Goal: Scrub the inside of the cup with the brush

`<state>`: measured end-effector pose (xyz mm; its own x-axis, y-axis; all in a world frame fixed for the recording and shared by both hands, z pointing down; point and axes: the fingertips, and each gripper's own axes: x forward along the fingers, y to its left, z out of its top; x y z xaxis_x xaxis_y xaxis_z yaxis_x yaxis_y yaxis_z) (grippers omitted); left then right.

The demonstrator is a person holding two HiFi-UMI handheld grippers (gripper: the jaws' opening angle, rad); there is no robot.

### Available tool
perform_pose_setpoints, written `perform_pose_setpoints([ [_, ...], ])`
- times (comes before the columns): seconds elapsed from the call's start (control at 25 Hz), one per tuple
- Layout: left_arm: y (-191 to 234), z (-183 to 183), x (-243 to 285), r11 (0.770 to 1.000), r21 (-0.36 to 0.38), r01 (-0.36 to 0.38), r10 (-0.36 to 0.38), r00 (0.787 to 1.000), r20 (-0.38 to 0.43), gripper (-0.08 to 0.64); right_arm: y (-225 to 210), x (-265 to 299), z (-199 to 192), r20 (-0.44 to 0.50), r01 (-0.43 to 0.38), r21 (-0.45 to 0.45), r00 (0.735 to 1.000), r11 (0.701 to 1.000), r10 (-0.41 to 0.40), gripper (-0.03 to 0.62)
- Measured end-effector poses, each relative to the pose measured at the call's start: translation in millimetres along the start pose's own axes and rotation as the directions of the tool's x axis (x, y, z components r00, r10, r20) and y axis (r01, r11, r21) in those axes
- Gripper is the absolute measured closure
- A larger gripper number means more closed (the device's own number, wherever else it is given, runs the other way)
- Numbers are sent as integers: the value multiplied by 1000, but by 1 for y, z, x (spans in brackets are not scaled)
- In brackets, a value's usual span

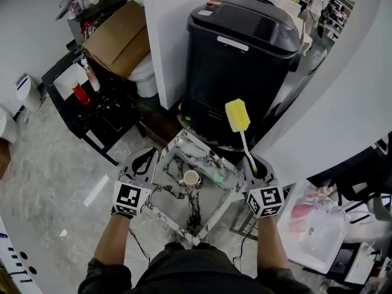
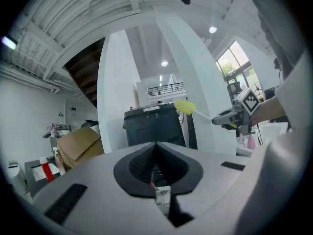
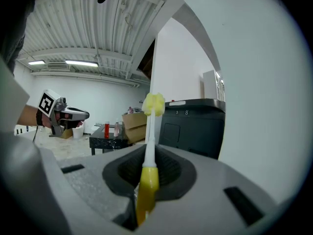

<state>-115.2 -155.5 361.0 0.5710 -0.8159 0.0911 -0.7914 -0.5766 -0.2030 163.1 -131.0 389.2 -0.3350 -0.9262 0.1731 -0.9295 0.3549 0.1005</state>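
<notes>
A small white cup [image 1: 190, 178] stands upright on the marble table [image 1: 184, 213], between my two grippers and apart from both. My right gripper [image 1: 255, 166] is shut on the yellow handle of the brush [image 1: 237, 115], whose yellow sponge head points up and away, above the table's far edge. In the right gripper view the brush [image 3: 148, 146] runs straight out from the right gripper [image 3: 146, 168]. My left gripper [image 1: 145, 158] hovers at the table's left side, shut, with nothing held. The left gripper view shows the left gripper [image 2: 156, 155] with its jaws together, and the brush head [image 2: 185, 106] beyond.
A green and white item [image 1: 215, 171] lies on the table right of the cup. A large black bin [image 1: 242, 72] stands behind the table beside a white pillar [image 1: 165, 35]. A cardboard box [image 1: 116, 38] and a low black table [image 1: 92, 112] are at left. A white basin [image 1: 318, 237] sits at right.
</notes>
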Motion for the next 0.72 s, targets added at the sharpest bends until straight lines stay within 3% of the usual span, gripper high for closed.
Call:
perform_pose_setpoints([
  [0.72,-8,-6,2,1000,1,0,0,1000,-22,558,-4,-4,0,5,-11,1,1000,1000,11,558],
])
